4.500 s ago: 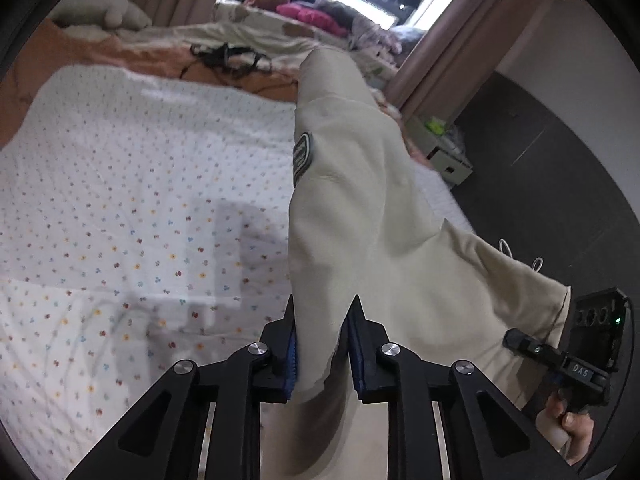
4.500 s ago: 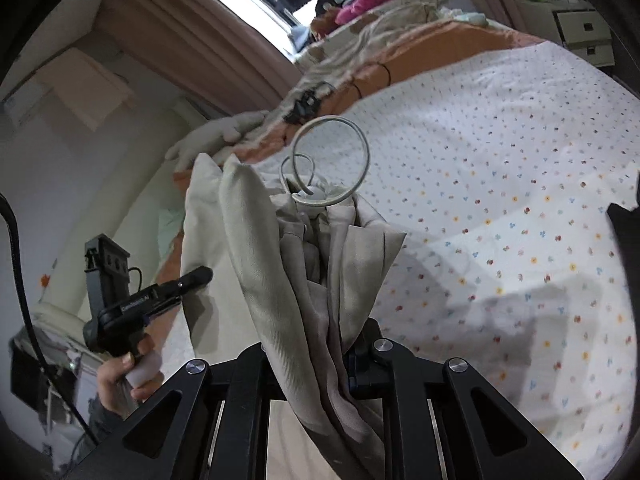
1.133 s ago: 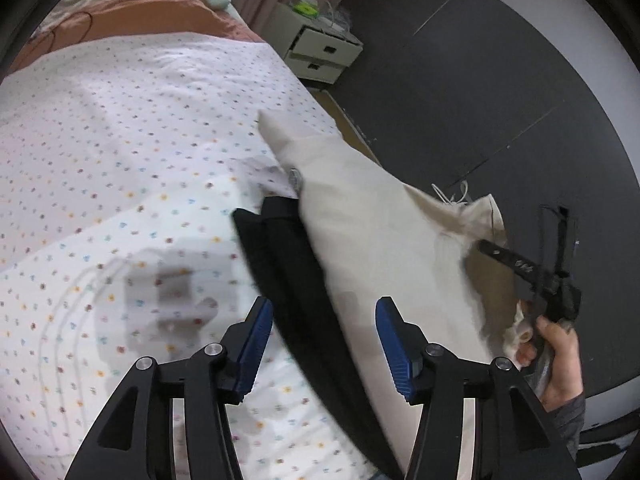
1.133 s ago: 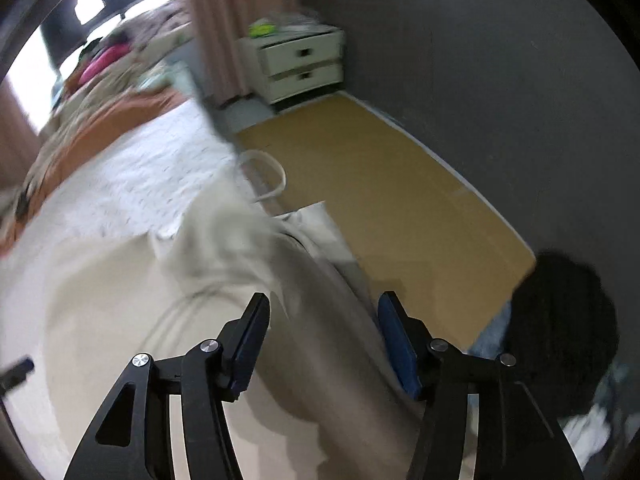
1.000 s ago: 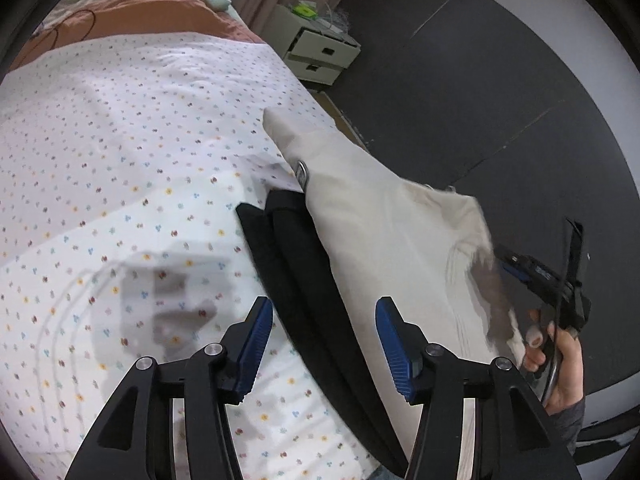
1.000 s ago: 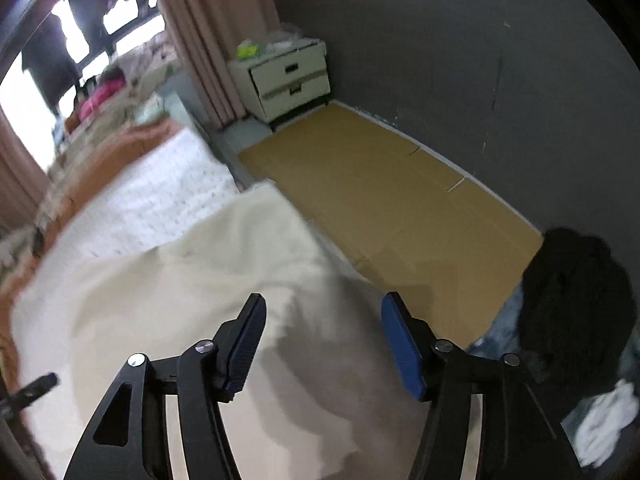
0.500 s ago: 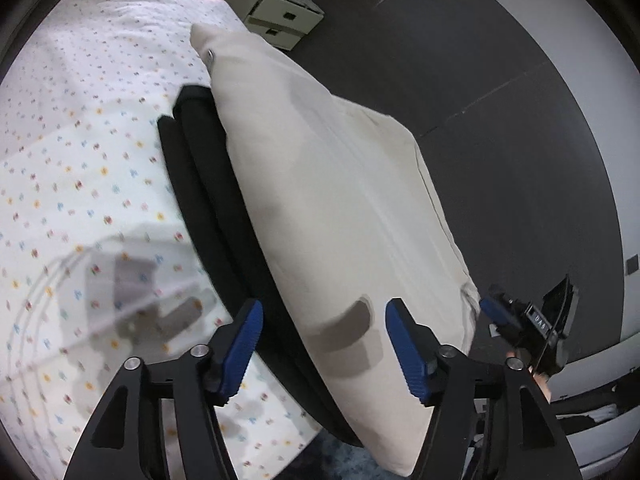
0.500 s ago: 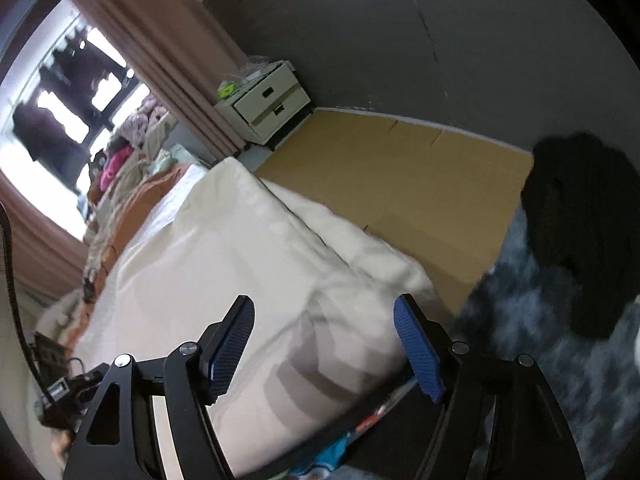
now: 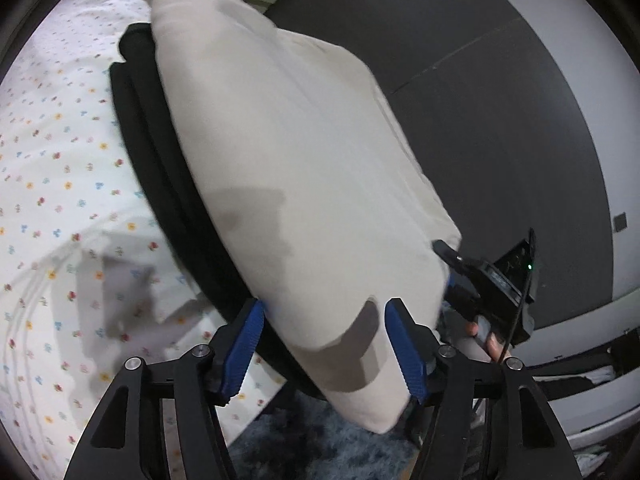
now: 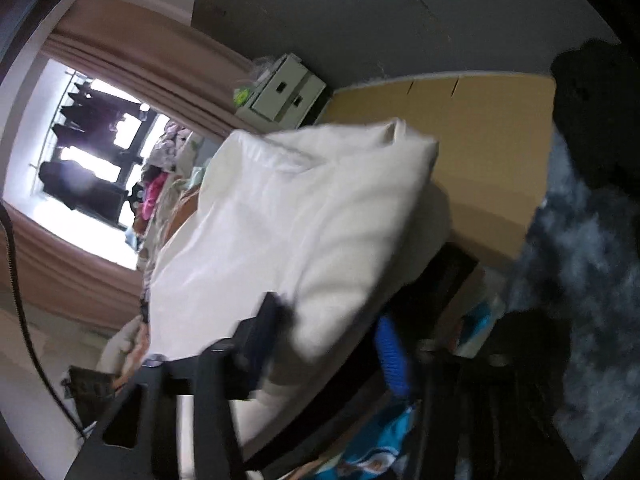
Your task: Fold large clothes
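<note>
The folded beige garment [image 9: 296,168] lies on a folded black garment [image 9: 168,176] at the right edge of the floral bedsheet [image 9: 60,168]. My left gripper [image 9: 324,340] is open, its blue pads on either side of the beige fold's near corner. My right gripper [image 10: 328,344] is open at the other near corner of the beige garment [image 10: 280,220]; it also shows in the left wrist view [image 9: 496,280]. The right wrist view is blurred.
White drawers [image 10: 284,88] stand by the dark wall past the bed. Brown cardboard [image 10: 480,148] covers the floor beside the bed, next to a blue-grey shaggy rug [image 10: 580,264]. A dark pile [image 10: 592,112] lies at the right. Curtains and a window [image 10: 92,152] are at the far end.
Both grippers let go of the beige garment and opened; it now lies folded on the black garment. Both grippers have dropped lower toward its near corners.
</note>
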The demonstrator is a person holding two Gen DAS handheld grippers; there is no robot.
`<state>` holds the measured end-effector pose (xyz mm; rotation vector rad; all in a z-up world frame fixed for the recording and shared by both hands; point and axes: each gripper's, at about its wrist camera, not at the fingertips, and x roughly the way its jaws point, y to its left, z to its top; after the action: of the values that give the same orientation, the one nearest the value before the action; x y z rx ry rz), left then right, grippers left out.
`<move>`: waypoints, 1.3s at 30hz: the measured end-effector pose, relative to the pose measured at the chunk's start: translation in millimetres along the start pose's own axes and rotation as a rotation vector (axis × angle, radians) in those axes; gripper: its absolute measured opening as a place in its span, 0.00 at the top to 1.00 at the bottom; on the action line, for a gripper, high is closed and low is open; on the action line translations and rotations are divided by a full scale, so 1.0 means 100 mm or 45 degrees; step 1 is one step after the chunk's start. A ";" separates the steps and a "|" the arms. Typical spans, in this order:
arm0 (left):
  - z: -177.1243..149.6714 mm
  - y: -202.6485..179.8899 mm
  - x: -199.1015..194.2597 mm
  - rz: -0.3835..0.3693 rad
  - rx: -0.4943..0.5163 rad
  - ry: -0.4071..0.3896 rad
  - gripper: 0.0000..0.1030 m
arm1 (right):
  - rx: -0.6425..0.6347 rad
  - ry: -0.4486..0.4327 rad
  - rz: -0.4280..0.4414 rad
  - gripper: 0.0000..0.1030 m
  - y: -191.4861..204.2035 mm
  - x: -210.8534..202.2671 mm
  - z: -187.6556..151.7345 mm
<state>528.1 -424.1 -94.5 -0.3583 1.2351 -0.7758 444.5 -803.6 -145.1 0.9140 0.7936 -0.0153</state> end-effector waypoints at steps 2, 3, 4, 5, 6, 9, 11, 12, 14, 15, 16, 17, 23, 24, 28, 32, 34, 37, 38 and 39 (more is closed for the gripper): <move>0.05 -0.01 0.06 0.009 0.005 0.002 0.39 | 0.011 -0.009 -0.004 0.79 -0.02 -0.04 0.04; 0.06 -0.03 0.07 0.008 0.001 0.006 0.40 | 0.011 -0.011 0.000 0.83 -0.03 -0.06 0.03; 0.05 -0.06 0.08 0.004 -0.004 0.012 0.43 | 0.006 -0.015 0.003 0.85 -0.01 -0.09 0.05; 0.05 -0.08 0.09 -0.006 -0.010 0.021 0.43 | -0.006 -0.021 0.000 0.87 0.02 -0.12 0.06; 0.02 -0.09 0.09 -0.019 -0.012 0.028 0.43 | -0.035 -0.027 -0.013 0.88 0.07 -0.15 0.07; 0.03 -0.16 0.08 -0.028 0.008 0.040 0.43 | -0.105 -0.026 -0.059 0.89 0.19 -0.16 0.14; 0.02 -0.21 0.14 -0.047 0.013 0.056 0.43 | -0.107 -0.038 -0.076 0.89 0.22 -0.18 0.20; 0.02 -0.20 0.16 -0.066 0.002 0.066 0.43 | -0.104 -0.046 -0.083 0.90 0.22 -0.18 0.22; -0.01 -0.17 0.21 -0.107 -0.014 0.099 0.43 | -0.106 -0.060 -0.118 0.90 0.20 -0.16 0.27; -0.04 -0.20 0.23 -0.107 0.001 0.100 0.43 | -0.111 -0.060 -0.136 0.90 0.20 -0.15 0.28; -0.07 -0.23 0.23 -0.091 0.027 0.089 0.43 | -0.104 -0.052 -0.152 0.90 0.17 -0.11 0.29; -0.08 -0.24 0.22 -0.070 0.049 0.077 0.43 | -0.081 -0.038 -0.158 0.89 0.12 -0.08 0.28; -0.03 -0.18 -0.02 0.038 0.088 -0.021 0.43 | -0.067 -0.029 -0.228 0.75 0.05 -0.14 0.16; -0.01 -0.15 -0.06 0.055 0.078 -0.036 0.43 | -0.086 -0.037 -0.254 0.74 0.08 -0.18 0.14; 0.06 -0.05 -0.23 0.085 0.052 -0.076 0.43 | -0.133 -0.058 -0.297 0.70 0.19 -0.38 0.05; 0.00 -0.03 -0.41 0.122 0.069 -0.120 0.42 | -0.172 -0.082 -0.298 0.56 0.31 -0.58 -0.05; -0.05 -0.10 -0.45 0.135 0.086 -0.149 0.40 | -0.186 -0.091 -0.297 0.53 0.37 -0.66 -0.12; -0.10 -0.17 -0.62 0.147 0.136 -0.198 0.32 | -0.215 -0.102 -0.299 0.47 0.47 -0.77 -0.22; -0.12 -0.19 -0.68 0.160 0.152 -0.220 0.30 | -0.225 -0.107 -0.300 0.43 0.51 -0.81 -0.26; -0.14 -0.21 -0.76 0.167 0.167 -0.241 0.29 | -0.233 -0.113 -0.302 0.39 0.55 -0.84 -0.29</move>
<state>499.0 -383.6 -32.1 -0.2355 1.0141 -0.6894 384.5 -773.9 -65.4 0.6387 0.8025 -0.1866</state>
